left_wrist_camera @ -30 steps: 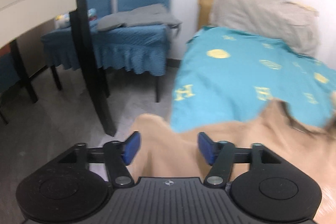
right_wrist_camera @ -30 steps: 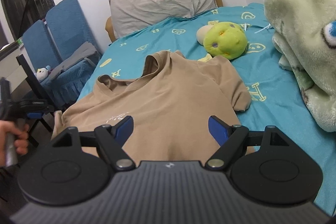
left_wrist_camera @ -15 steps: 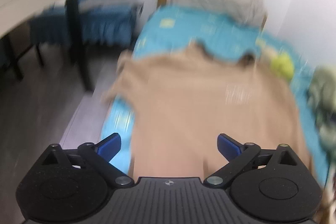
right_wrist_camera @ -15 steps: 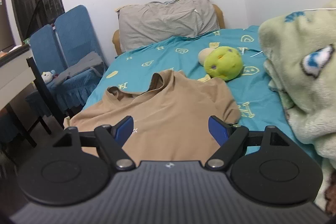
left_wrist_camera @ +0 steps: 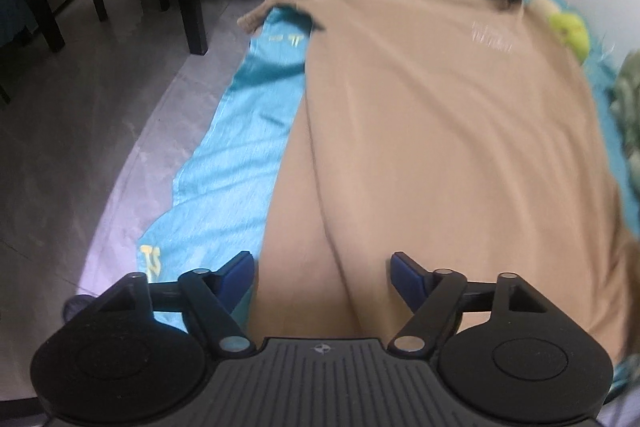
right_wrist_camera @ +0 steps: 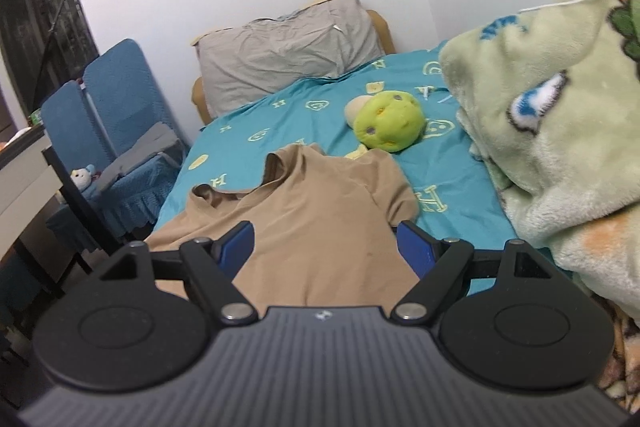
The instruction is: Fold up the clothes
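The left tool (left_wrist_camera: 322, 273) points steeply down over the near hem of the tan t-shirt (left_wrist_camera: 420, 115), its blue pads (left_wrist_camera: 236, 273) apart and closing in, with the fabric lying under the gap but nothing pinched yet. The right tool (right_wrist_camera: 326, 245) sits wide open too, hovering lower over the same shirt from the foot end, gripping nothing. The shirt is spread flat along the bed, collar toward the pillow, one short sleeve dangling off the mattress edge toward the floor; it looks like thin, smooth knit with a faint pale print on the chest. Under it is a shiny teal bedsheet (right_wrist_camera: 304, 115) with yellow letter-and-face patterns, a bit rumpled at the side. Crowding the shirt: a round lime-green plush toy (right_wrist_camera: 390, 125) just past its shoulder, and a big fluffy pale-green fleece blanket (right_wrist_camera: 560, 131) heaped along the right side. A wrinkled grey pillow (right_wrist_camera: 288, 55) leans on the headboard. Off the bed there's grey tile floor (left_wrist_camera: 92, 115), blue-covered chairs (right_wrist_camera: 116, 131) with frilly skirts and a black-legged desk (right_wrist_camera: 28, 179).
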The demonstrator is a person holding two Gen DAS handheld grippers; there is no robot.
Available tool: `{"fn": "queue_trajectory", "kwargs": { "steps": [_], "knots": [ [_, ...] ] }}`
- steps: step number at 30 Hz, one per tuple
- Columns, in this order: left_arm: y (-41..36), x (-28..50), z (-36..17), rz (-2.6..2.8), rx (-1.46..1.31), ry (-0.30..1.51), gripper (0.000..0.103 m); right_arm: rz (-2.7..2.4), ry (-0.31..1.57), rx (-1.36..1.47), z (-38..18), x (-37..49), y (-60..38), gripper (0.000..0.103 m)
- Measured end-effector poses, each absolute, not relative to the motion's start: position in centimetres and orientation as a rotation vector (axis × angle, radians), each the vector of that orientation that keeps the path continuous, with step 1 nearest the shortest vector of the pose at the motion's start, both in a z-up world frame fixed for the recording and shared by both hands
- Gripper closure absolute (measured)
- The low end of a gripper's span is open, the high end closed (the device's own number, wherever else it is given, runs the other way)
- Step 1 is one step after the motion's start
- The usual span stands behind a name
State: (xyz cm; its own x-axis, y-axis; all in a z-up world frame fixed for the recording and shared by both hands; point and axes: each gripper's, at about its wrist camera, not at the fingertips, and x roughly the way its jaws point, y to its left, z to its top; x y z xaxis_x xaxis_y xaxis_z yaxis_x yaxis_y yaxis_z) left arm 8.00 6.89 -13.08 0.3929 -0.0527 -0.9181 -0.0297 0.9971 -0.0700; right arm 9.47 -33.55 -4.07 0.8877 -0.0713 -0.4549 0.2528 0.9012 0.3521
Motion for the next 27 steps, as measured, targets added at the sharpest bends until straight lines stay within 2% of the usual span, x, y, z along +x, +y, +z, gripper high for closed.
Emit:
{"fn": "queue_trajectory", "kwargs": {
  "steps": [3,5,6,7,8,9,17,19,20,22,25,27],
  "knots": [
    [7.0,8.1,-13.9,-0.006,-0.085,1.192,0.044,-0.200,0.444,0.459,-4.0,9.1,-34.9,0.022],
    [7.2,8.1,-13.8,-0.001,-0.095,1.178,0.059,-0.212,0.437,0.495,-3.8,9.0,-36.0,0.022],
    [7.3,7.9,-13.7,-0.008,-0.106,1.175,0.071,-0.213,0.436,0.514,-3.8,9.0,-36.5,0.022],
    [7.4,7.8,-13.5,-0.013,-0.118,1.174,0.090,-0.209,0.438,0.531,-3.7,9.0,-37.0,0.022],
    [7.5,7.7,-13.3,-0.014,-0.119,1.176,0.098,-0.209,0.442,0.543,-3.8,9.0,-37.5,0.022],
    [7.6,7.6,-13.2,-0.013,-0.118,1.177,0.101,-0.209,0.446,0.555,-3.8,9.0,-37.9,0.022],
    [9.8,8.2,-11.3,0.063,-0.065,1.182,0.101,-0.200,0.464,0.715,-4.8,9.7,-41.1,0.021],
    [9.3,8.0,-10.7,0.033,-0.041,1.159,0.097,-0.183,0.477,0.774,-5.2,10.5,-41.9,0.021],
    [8.8,7.9,-10.3,0.022,-0.028,1.146,0.093,-0.175,0.485,0.805,-5.5,11.1,-42.3,0.021],
    [7.8,7.6,-9.4,0.006,-0.003,1.101,0.076,-0.162,0.497,0.874,-6.4,12.5,-43.2,0.021],
    [6.3,7.2,-7.8,-0.023,0.004,1.005,0.059,-0.135,0.527,1.004,-8.6,14.8,-44.5,0.017],
    [5.8,7.2,-7.2,-0.040,-0.044,0.946,0.053,-0.105,0.556,1.088,-10.6,16.4,-45.0,0.016]
  ]
}}
